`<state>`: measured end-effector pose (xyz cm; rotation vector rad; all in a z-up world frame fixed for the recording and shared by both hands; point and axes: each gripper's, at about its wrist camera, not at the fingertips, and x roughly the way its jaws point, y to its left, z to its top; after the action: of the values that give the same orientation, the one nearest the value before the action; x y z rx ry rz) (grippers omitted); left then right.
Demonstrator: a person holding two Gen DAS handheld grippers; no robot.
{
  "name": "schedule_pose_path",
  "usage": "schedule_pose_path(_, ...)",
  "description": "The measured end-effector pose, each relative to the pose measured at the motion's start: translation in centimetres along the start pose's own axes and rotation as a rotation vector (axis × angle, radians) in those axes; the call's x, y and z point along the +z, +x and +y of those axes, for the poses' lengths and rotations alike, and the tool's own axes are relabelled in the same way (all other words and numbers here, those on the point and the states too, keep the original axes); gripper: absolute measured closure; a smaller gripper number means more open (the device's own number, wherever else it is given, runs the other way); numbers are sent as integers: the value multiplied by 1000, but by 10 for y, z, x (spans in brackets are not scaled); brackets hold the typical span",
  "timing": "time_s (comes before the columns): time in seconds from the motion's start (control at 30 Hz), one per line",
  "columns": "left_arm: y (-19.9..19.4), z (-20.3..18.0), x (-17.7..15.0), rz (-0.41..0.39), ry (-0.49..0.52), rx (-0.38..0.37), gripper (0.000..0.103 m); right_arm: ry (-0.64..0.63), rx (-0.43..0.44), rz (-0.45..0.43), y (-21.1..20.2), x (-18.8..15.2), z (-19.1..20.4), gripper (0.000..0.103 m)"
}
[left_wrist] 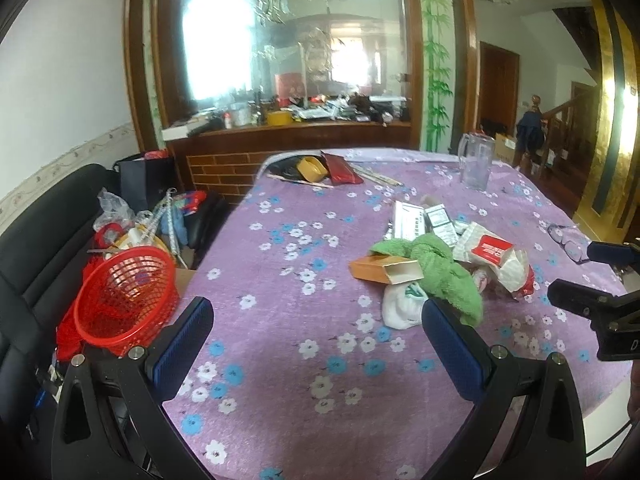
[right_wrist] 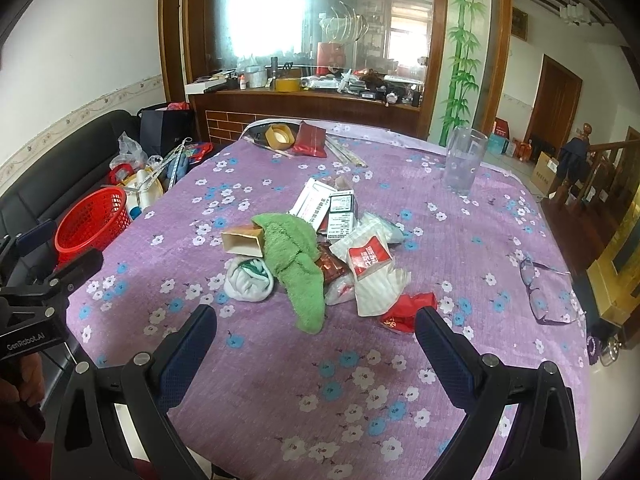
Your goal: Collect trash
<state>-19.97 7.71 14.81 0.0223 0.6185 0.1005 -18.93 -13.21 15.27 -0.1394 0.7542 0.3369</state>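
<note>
My left gripper [left_wrist: 318, 344] and right gripper [right_wrist: 316, 344] both spread wide, empty; trash pile [right_wrist: 320, 248] frame centre, red basket [right_wrist: 94, 220] left.

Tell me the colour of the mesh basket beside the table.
Red. The mesh basket shows best in the left wrist view, off the table's left edge.

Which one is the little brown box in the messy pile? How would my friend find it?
Look at the purple flowered tablecloth and find the heap of rubbish in its middle, with the green towel draped over it. The brown box pokes out from under the towel's left end, toward the red basket. It is the only plain tan carton there, lying on its side with its open end showing.
</note>
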Motion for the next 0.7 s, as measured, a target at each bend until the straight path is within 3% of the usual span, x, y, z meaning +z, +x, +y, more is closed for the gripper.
schedule_pose_path(0.13, 31, -3, 19, 112, -32, -84, 0, 88, 48, 60, 20, 9, -27, 8)
schedule_pose_path(0.23, 62, 1, 28, 234, -118, -157, 0, 157, 87, 111, 37, 11, -50, 20)
schedule_pose_path(0.37, 92, 6, 30, 339, -214, -186, 24, 199, 107, 141, 51, 15, -68, 25)
schedule_pose_path(0.43, 107, 7, 32, 394, -244, -190, 27, 212, 124, 149, 56, 17, -74, 27)
schedule_pose_path(0.57, 122, 6, 40, 432, -270, -212, 34, 224, 139, 158, 62, 26, -82, 28)
schedule_pose_path(0.7, 137, 5, 51, 464, -285, -242, 35, 208, 131, 165, 72, 38, -84, 31)
